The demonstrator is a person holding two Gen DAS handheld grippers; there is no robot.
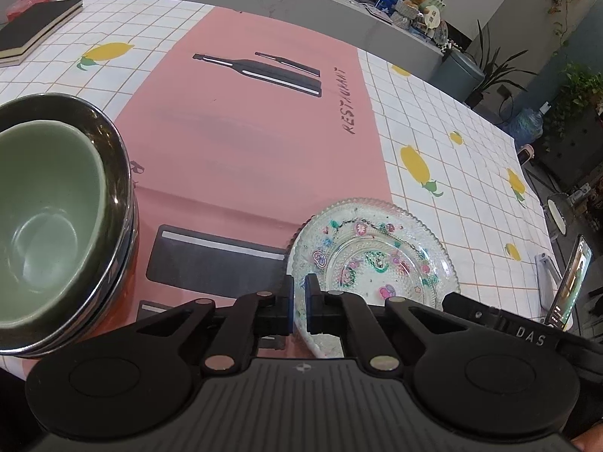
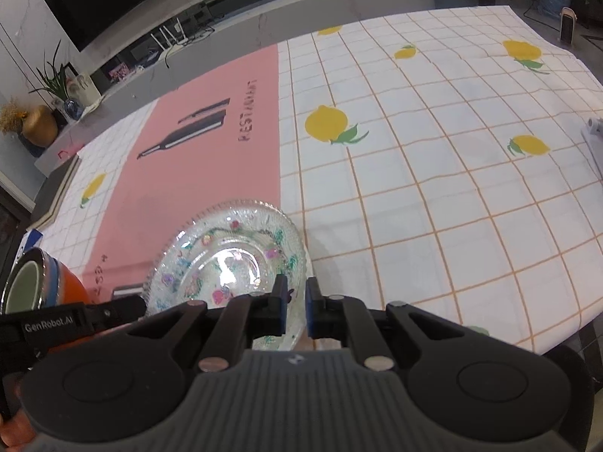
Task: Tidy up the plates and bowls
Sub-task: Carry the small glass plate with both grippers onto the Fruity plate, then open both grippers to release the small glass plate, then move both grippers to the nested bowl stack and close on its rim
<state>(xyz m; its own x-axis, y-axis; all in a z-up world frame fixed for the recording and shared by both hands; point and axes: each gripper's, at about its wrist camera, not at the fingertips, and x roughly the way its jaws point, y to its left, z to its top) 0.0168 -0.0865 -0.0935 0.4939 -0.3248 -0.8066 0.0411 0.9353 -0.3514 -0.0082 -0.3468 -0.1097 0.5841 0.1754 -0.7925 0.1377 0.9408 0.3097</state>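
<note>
A clear glass plate (image 1: 377,252) with coloured flower prints lies where the pink mat (image 1: 245,143) meets the chequered cloth. My left gripper (image 1: 299,303) is shut on its near-left rim. The right gripper (image 2: 297,309) is shut on the near-right rim of the same plate (image 2: 226,252). Each view shows the other gripper's black arm beside the plate. To the left, a green bowl (image 1: 45,218) sits nested inside a steel bowl (image 1: 113,173), on top of an orange bowl (image 2: 69,286).
Two dark books (image 1: 34,26) lie at the far left corner of the table. A phone on a stand (image 1: 573,282) stands near the right edge. The lemon-print cloth (image 2: 433,188) stretches to the right; the table's front edge (image 2: 546,342) is close by.
</note>
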